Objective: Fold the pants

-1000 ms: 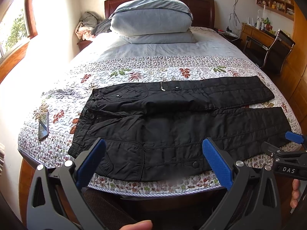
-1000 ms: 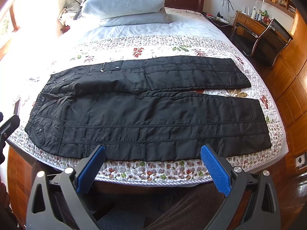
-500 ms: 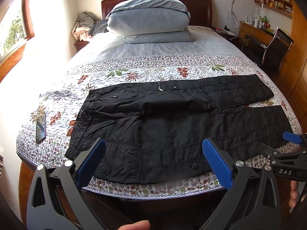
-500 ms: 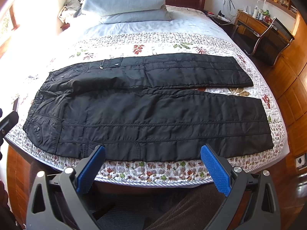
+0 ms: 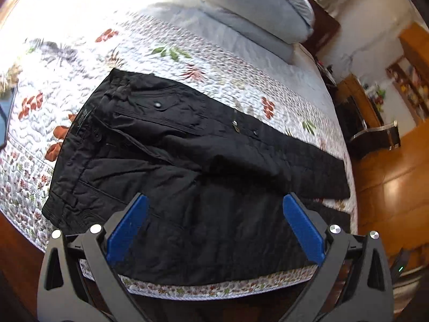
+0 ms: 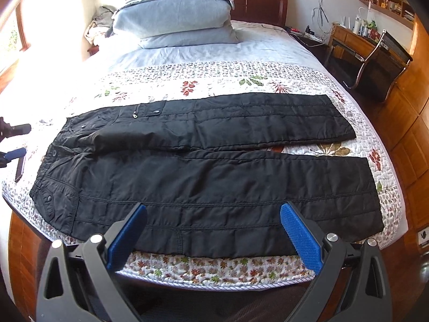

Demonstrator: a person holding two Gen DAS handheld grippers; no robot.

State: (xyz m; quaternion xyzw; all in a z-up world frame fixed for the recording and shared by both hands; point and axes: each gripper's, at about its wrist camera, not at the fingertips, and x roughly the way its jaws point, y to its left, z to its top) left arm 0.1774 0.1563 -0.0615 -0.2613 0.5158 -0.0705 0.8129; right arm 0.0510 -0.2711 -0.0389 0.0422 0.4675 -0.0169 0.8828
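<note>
Black pants (image 6: pixel 209 171) lie flat across the floral quilt, waist at the left, both legs stretched right, slightly apart at the hems. In the left wrist view the pants (image 5: pixel 187 166) fill the middle, seen tilted. My left gripper (image 5: pixel 213 230) is open and empty, hovering over the near leg close to the waist end. It also shows at the left edge of the right wrist view (image 6: pixel 12 142). My right gripper (image 6: pixel 213 234) is open and empty, above the near leg's front edge.
The floral quilt (image 6: pixel 214 75) covers the bed, with stacked grey pillows (image 6: pixel 174 18) at the headboard. A phone (image 6: pixel 19 169) lies on the quilt left of the waistband. A desk and chair (image 6: pixel 375 61) stand at the right, on wooden floor.
My left gripper has moved forward and left over the waist end and tilted, so its view is rotated. My right gripper has edged slightly closer to the pants. The pants have not moved.
</note>
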